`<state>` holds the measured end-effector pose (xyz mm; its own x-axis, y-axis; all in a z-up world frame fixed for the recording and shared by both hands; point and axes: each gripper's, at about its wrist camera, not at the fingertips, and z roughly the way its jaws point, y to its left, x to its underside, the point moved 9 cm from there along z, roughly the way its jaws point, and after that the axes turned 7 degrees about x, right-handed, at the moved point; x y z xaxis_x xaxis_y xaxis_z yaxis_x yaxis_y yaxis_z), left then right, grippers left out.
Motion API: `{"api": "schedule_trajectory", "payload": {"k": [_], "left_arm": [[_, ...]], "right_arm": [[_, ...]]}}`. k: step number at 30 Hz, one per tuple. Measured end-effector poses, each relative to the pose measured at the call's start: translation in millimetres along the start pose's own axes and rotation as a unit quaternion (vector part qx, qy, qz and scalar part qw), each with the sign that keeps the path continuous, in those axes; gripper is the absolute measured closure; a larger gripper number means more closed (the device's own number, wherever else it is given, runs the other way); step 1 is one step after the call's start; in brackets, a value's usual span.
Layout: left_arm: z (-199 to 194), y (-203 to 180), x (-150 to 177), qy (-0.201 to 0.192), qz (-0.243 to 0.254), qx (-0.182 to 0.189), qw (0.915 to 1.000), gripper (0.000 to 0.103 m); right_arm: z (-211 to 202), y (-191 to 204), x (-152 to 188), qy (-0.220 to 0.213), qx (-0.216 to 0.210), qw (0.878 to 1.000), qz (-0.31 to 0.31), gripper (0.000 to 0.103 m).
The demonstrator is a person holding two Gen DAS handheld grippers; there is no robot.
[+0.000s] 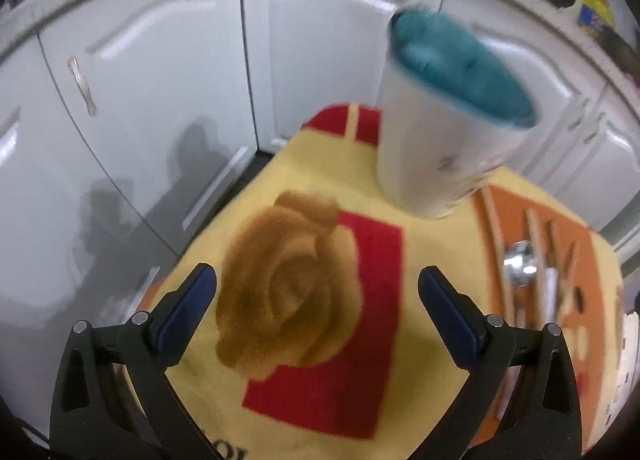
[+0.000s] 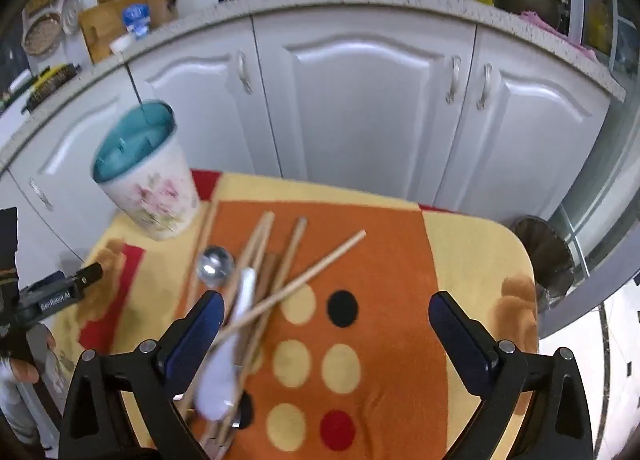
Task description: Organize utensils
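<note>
A white floral holder cup [image 2: 154, 196] with a teal inside stands at the table's far left; in the left wrist view the cup [image 1: 444, 140] is ahead and to the right. Several wooden chopsticks [image 2: 288, 256], a metal spoon [image 2: 215, 265] and a white spoon [image 2: 228, 360] lie in a loose pile on the orange part of the cloth. My right gripper [image 2: 326, 306] hovers open just above and to the right of the pile, nothing between its fingers. My left gripper [image 1: 318, 280] is open over the brown rose pattern, holding nothing. The utensils [image 1: 532, 268] lie to its right.
The small table [image 2: 480, 244] wears a yellow, orange and red cloth. White cabinet doors [image 2: 360, 100] stand close behind it, under a counter with pans. A dark bin [image 2: 548, 260] sits beside the table's right corner. The other gripper [image 2: 52, 296] and a hand [image 2: 24, 370] show at the left edge.
</note>
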<state>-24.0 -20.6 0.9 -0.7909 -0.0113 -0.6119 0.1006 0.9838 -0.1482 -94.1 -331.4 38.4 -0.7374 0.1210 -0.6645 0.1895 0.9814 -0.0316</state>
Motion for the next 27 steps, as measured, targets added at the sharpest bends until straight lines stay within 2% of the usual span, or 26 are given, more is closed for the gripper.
{"api": "schedule_trajectory", "payload": {"k": [5, 10, 17, 27], "left_arm": [[-37, -9, -11, -0.026, 0.026, -0.006, 0.9993, 0.001], [-69, -20, -19, -0.047, 0.029, 0.017, 0.9983, 0.001], [-91, -40, -39, -0.070, 0.047, 0.028, 0.9960, 0.001], [-97, -71, -35, -0.086, 0.052, 0.029, 0.9945, 0.001]], "right_arm": [[-26, 2, -12, -0.024, -0.014, 1.000, 0.003, 0.001], [-43, 5, -22, -0.037, -0.021, 0.999, 0.007, 0.001], [-56, 1, -30, -0.051, -0.014, 0.999, 0.012, 0.001], [-59, -4, -31, -0.053, 0.004, 0.999, 0.014, 0.001]]}}
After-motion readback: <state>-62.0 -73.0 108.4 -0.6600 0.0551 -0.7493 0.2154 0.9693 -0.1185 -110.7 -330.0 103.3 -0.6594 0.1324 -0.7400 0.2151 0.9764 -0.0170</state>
